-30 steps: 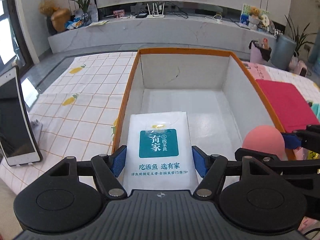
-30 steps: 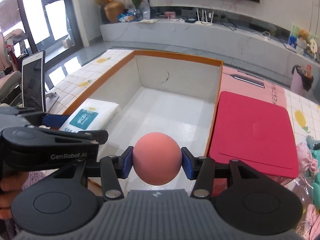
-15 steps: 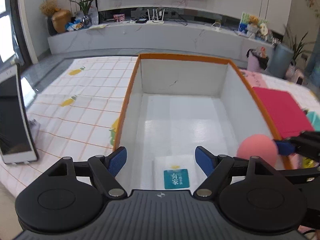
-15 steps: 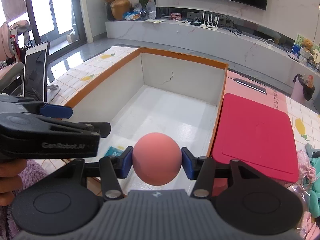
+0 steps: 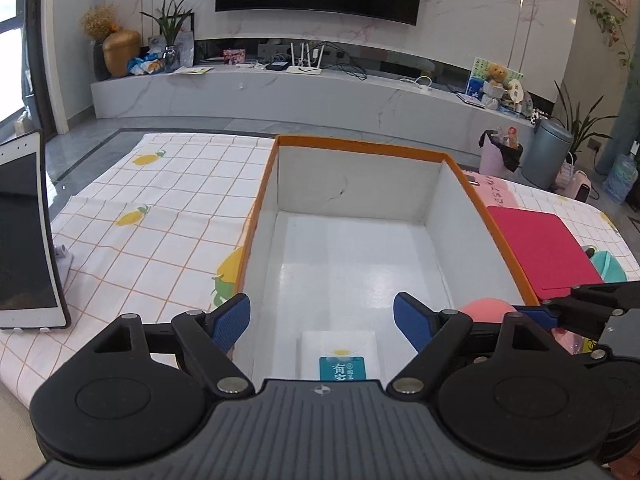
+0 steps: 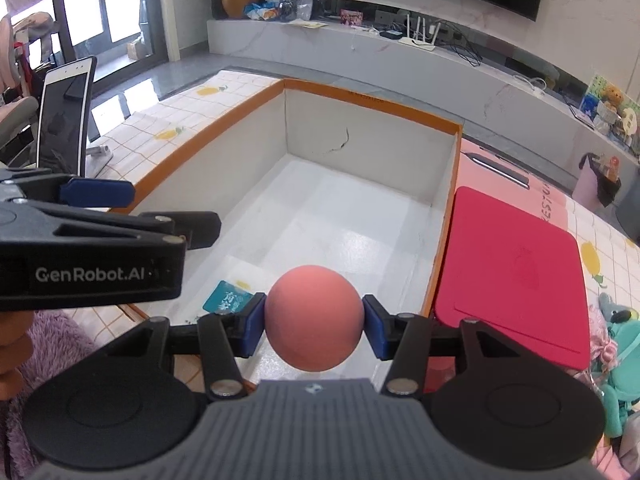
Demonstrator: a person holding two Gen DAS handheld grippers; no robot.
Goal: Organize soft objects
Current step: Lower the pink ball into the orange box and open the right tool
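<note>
Tissue pack (image 5: 339, 354), white with a teal label, lies inside the box (image 5: 440, 184) at its near wall, half hidden beneath the left claw (image 5: 322, 320), whose jaws have just been opening, nothing between them; right claw (image 6: 314, 320) clamps a pink ball (image 6: 314, 323) over the box

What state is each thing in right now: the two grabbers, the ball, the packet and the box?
left gripper: jaws just opened, nothing between them
right gripper: shut on the pink ball
tissue packet: lying flat in the box
box: open, lidless
tablet: screen dark

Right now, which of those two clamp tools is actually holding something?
The right gripper: its jaws squeeze the pink ball. The left gripper hangs open above the tissue pack.
</note>
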